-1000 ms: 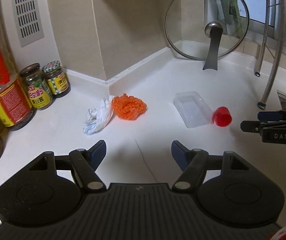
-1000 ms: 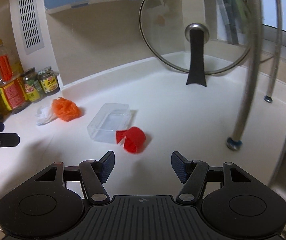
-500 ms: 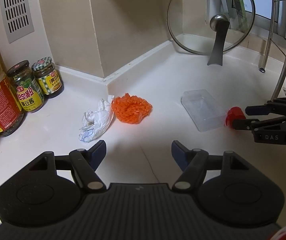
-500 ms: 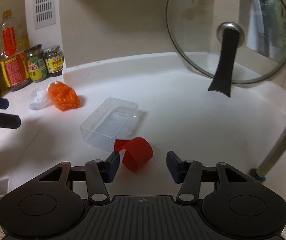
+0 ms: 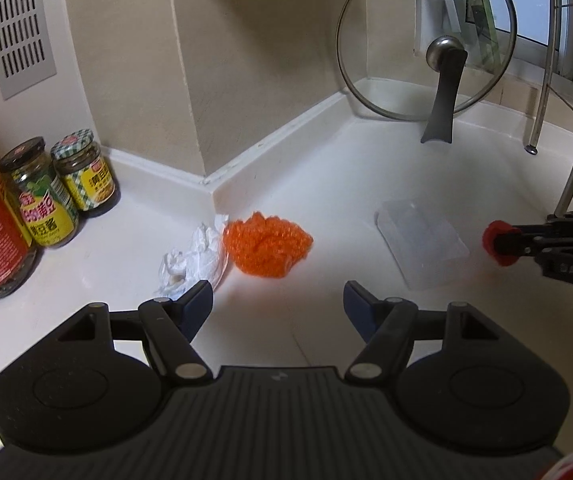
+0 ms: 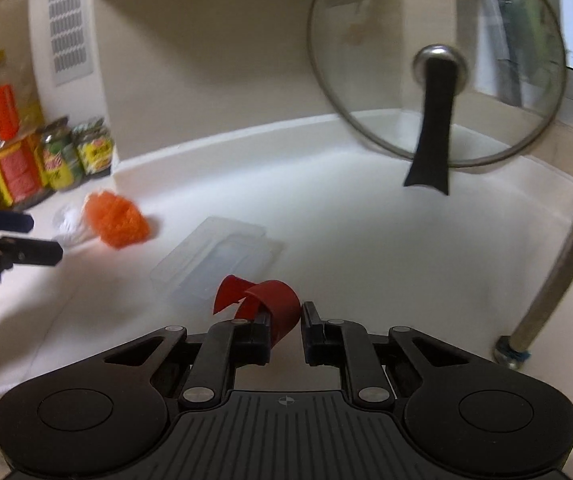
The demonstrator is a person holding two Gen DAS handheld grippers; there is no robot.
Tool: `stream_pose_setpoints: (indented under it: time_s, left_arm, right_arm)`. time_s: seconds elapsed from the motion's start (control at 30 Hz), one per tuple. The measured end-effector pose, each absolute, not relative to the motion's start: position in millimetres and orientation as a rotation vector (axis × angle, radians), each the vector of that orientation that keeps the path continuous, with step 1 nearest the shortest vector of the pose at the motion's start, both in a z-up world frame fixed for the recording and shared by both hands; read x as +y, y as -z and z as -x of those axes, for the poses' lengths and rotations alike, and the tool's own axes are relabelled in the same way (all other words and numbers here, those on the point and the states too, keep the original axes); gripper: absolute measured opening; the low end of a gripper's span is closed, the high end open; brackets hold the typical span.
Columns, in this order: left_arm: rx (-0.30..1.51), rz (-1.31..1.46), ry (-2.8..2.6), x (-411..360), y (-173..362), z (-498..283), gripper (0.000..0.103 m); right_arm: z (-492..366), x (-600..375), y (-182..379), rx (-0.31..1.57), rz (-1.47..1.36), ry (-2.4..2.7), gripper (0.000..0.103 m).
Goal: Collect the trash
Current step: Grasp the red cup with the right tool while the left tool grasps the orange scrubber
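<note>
In the left wrist view, the left gripper (image 5: 277,306) hangs with jaws wide apart at lower centre, just below the white tissue (image 5: 194,260) and orange mesh (image 5: 266,250). At the right edge, the right gripper (image 5: 504,240) pinches something red.

The right wrist view shows that object clearly: a crumpled red cup (image 6: 266,304) at lower centre, clamped between the right gripper's jaws, in front of the clear plastic box (image 6: 214,260).

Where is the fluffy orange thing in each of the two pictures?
Left wrist view: the orange mesh ball sits in the middle, just ahead of the open left gripper, touching the white crumpled tissue.
Right wrist view: it lies at the far left, beyond the clear plastic box.
Shared landmark: the glass pot lid leaning against the back wall.
</note>
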State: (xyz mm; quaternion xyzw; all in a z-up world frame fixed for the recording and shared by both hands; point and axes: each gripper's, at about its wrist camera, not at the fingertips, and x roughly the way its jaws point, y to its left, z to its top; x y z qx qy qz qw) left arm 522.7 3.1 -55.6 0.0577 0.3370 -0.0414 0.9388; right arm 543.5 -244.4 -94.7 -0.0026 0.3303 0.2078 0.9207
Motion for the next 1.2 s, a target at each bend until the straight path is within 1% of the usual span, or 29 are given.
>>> stream_pose_setpoints:
  time_s: [0.17,0.33,0.43,0.53,0.6,0.63,0.7,0.8,0.9,1.2]
  left_arm:
    - [0.643,-0.151,0.093,-2,56,-540,0.070]
    - [0.628,-0.227,0.080,-9,68,-562,0.070]
    - [0.636,-0.277,0.078,-14,78,-574,0.068]
    - [0.639,-0.323,0.071,-17,86,-580,0.059]
    - [0.637,-0.341,0.066,-17,89,-583,0.049]
    - [0.632,-0.342,0.068,-16,90,-583,0.046]
    - [0.621,-0.347,0.068,-15,90,-583,0.033]
    - [0.616,-0.345,0.080,-14,87,-583,0.022]
    - [0.616,-0.340,0.087,-14,84,-581,0.017]
    - [0.597,-0.262,0.114,-15,66,-549,0.014]
  right_arm:
    - [-545,-256,90,0.688,-0.059,-0.382,0.015]
    - [-545,-265,90,0.699,-0.096,-0.356,0.015]
    - [-545,-270,90,0.703,-0.108,-0.345,0.015]
    - [-544,-274,91,0.710,-0.120,-0.332,0.015]
    - [-543,-276,91,0.711,-0.123,-0.327,0.015]
    - [-542,-276,91,0.711,-0.124,-0.324,0.015]
    - [-541,-277,91,0.714,-0.130,-0.321,0.015]
    - [-539,-278,90,0.715,-0.137,-0.314,0.015]
    - [-535,-278,89,0.710,-0.150,-0.313,0.015]
    - [-520,-278,78,0.698,-0.169,-0.328,0.015]
